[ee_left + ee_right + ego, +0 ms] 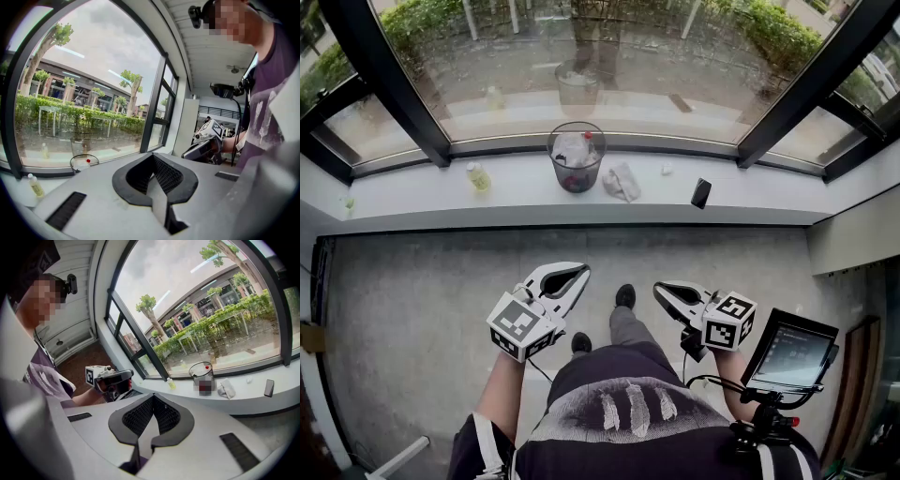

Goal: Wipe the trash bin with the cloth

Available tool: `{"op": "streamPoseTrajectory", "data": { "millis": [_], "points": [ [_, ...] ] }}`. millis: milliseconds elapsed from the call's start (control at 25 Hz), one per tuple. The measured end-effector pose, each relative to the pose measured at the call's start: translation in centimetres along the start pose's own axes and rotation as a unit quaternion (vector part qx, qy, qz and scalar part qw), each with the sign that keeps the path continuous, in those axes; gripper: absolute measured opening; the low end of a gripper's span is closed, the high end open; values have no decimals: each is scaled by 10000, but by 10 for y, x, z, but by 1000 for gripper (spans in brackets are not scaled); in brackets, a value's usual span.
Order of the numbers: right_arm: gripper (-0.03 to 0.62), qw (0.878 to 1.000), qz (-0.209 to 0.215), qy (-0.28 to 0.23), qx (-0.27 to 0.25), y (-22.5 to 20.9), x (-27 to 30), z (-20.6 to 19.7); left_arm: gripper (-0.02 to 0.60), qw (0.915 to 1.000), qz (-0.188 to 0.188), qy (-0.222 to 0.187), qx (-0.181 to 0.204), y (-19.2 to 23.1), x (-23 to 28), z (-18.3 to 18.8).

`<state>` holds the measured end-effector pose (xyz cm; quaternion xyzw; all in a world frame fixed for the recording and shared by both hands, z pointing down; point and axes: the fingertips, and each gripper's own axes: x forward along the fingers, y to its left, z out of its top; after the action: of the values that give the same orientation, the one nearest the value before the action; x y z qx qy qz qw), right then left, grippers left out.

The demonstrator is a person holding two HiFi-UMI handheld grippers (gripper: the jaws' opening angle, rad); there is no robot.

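Left gripper point(578, 274) and right gripper point(661, 291) both clenched, holding nothing.
They hang over the concrete floor point(422, 281), well apart from the windowsill point(750, 197) ahead. There the trash bin point(577, 157) stands by the glass, the cloth point(622, 182) crumpled just beside it at right, a small bottle point(478, 177) at left.

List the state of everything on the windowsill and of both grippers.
trash bin: upright on the sill, rubbish inside.
cloth: crumpled, lying just right of the bin, untouched.
bottle: upright, left of the bin.
left gripper: shut, empty.
right gripper: shut, empty.
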<state>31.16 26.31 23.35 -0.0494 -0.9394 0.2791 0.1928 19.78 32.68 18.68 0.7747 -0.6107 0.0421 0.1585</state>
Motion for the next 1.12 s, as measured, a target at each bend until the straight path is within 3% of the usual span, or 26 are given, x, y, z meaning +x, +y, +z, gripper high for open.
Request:
{"op": "streamPoseTrajectory", "data": {
  "millis": [200, 440, 560, 920, 1120],
  "points": [
    [-2, 9999, -123, 70, 49, -76, -5, 30, -5, 9994, 118, 306, 108, 18, 65, 17],
    [-2, 9993, 323, 42, 199, -140, 2, 73, -5, 9958, 324, 752, 417, 47, 135, 35],
    [-2, 9993, 339, 159, 56, -166, 9, 89, -5, 9942, 458, 834, 496, 62, 157, 37],
    [-2, 9958, -108, 727, -549, -208, 35, 114, -5, 9858, 607, 1441, 618, 135, 179, 10],
    [-2, 9787, -597, 1394, -1383, -214, 65, 121, -5, 9792, 638, 1801, 689, 198, 180, -16]
  ]
}}
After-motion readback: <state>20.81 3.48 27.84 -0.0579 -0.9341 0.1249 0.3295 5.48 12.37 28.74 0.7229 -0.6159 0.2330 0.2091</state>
